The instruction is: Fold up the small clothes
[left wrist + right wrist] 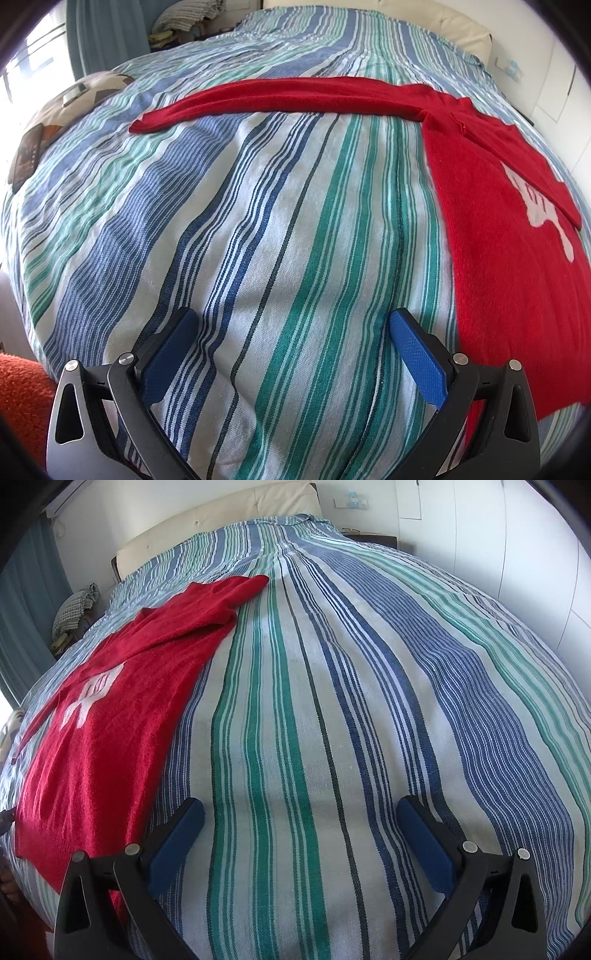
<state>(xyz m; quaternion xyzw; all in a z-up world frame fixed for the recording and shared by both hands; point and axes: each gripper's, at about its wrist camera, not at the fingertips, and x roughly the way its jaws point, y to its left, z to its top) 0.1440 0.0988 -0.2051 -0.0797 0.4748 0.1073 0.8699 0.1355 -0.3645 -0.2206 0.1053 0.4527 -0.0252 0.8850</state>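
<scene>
left wrist view shows the red knitted sweater (pixel 509 258) lying flat and unfolded on the striped bed cover (pixel 258 221), one sleeve (pixel 280 98) outstretched, both the left claw (pixel 291 325) and right claw (pixel 301 814) gaping empty, so folding seems barely begun.

A home bedroom: striped bedspread (pixel 332 701), padded headboard (pixel 221 520), curtains (pixel 99 33)

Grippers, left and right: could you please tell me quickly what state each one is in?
Left gripper: open, holding nothing.
Right gripper: open, holding nothing.

white mark on red sweater (pixel 509 221) — unreadable.
</scene>
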